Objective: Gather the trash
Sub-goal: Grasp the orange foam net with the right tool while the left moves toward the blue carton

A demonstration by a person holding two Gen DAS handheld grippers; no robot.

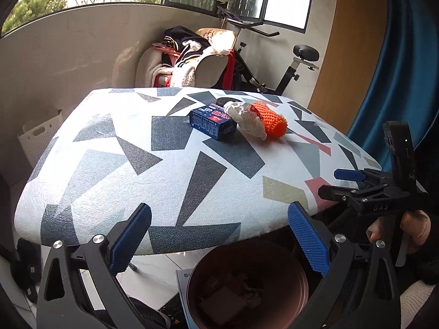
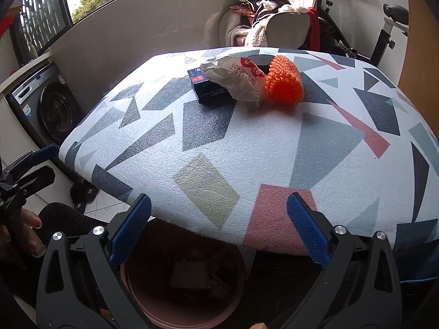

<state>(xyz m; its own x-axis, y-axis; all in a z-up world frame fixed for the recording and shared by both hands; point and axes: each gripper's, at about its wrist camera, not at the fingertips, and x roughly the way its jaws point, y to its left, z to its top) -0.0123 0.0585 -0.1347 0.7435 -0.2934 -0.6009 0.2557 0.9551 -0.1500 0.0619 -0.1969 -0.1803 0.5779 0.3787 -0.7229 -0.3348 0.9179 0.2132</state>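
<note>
Nearest, the left gripper and the right gripper both hang with jaws spread wide and empty, above a round brown bin on the floor that holds some scraps. Beyond lies the patterned table. Toward its far side the trash sits bunched: a blue box, a crumpled paper wrapper leaning on it, its long axis running left to right, and an orange foam net touching the wrapper's right end.
</note>
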